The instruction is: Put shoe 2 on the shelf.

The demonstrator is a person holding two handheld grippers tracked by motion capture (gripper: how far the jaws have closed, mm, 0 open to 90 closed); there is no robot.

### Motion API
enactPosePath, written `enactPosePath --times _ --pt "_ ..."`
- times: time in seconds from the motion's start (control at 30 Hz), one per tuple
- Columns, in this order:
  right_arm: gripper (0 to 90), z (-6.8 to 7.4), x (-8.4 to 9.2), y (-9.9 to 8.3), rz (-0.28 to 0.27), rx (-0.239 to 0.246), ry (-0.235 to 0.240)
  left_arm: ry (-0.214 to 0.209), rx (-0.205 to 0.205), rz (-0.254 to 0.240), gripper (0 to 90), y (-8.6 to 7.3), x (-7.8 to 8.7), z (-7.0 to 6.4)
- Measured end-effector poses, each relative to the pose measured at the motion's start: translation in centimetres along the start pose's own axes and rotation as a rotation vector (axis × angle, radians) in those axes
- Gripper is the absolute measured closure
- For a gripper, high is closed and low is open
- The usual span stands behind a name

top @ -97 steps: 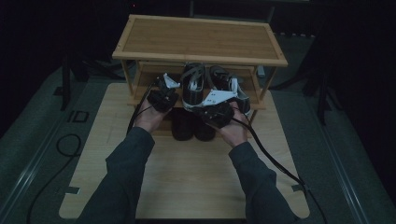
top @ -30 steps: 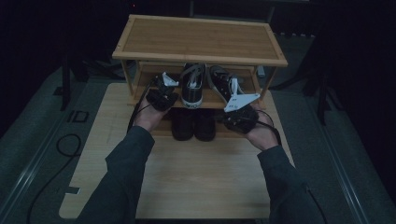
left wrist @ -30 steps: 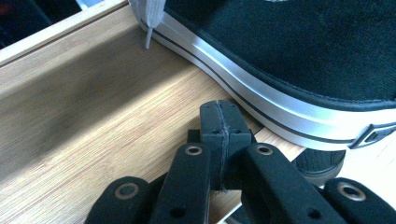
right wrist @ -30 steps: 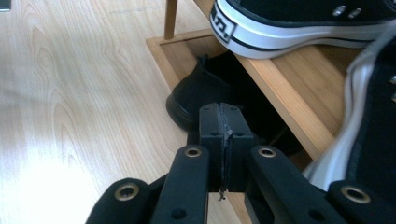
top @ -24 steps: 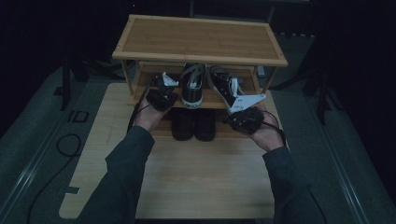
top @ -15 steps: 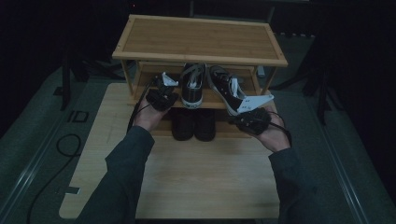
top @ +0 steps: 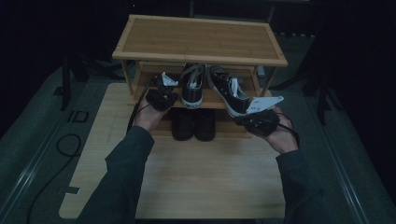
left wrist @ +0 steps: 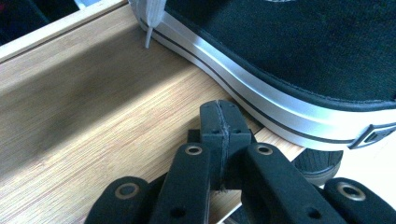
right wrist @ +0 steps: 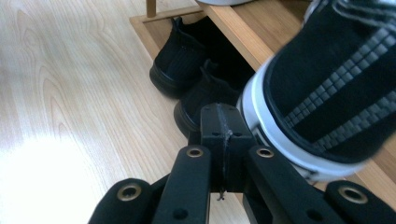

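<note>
Standing at the far end of the wooden table (top: 196, 177) is a wooden shoe rack (top: 201, 42) w/ a flat top, a middle shelf (left wrist: 93, 121) and a low tier. Two black sneakers w/ white soles sit on the middle shelf: the left sneaker (top: 192, 84) points away, heel toward the near side; the right sneaker (top: 227, 89) is angled, its heel overhanging the shelf's near edge toward the right. A pair of dark shoes (top: 192, 124) sits on the low tier beneath, heels facing near.

Left gripper (left wrist: 218, 122) is at the shelf's left part, just beside the left sneaker; in the left gripper view its jaws are pressed together w/ nothing between, tips over the shelf's near edge, the sneaker's white sole just past them. Left hand (top: 148, 116) holds it from below.

Right gripper (right wrist: 219, 125) is near the rack's right front, close to the right sneaker's heel; in the right gripper view its jaws are together, empty, w/ the heel's white sole just right of the tips – can't tell if touching. Dark shoes lie beyond. Right hand (top: 282, 137) holds it; grey plate (top: 264, 102) on top.
</note>
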State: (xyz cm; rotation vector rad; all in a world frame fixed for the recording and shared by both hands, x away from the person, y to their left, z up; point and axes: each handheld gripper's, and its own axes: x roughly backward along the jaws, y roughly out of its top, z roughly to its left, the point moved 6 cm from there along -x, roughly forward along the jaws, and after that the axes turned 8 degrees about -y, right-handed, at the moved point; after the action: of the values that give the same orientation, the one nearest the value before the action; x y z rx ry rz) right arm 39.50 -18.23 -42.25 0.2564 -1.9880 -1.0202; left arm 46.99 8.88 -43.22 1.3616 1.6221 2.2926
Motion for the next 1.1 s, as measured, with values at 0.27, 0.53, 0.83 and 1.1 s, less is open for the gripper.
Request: enactPosePath --times 0.27,0.53,0.83,1.1 --pt "90.0 -0.9 0.8 -1.3 0.005 -0.021 -0.017 -0.001 -0.003 0.001 90.0 0.0 0.0 0.0" --pt "90.0 -1.4 1.0 -1.9 0.008 -0.042 -0.025 0.017 -0.018 0.014 90.0 0.1 0.0 -0.1" --pt "90.0 -1.5 0.9 -2.0 0.005 -0.047 -0.024 0.008 -0.008 0.004 90.0 0.1 0.0 -0.1" --pt "90.0 -1.4 0.9 -1.9 -0.001 -0.047 -0.022 0.013 -0.032 -0.006 90.0 0.3 -0.5 -0.4"
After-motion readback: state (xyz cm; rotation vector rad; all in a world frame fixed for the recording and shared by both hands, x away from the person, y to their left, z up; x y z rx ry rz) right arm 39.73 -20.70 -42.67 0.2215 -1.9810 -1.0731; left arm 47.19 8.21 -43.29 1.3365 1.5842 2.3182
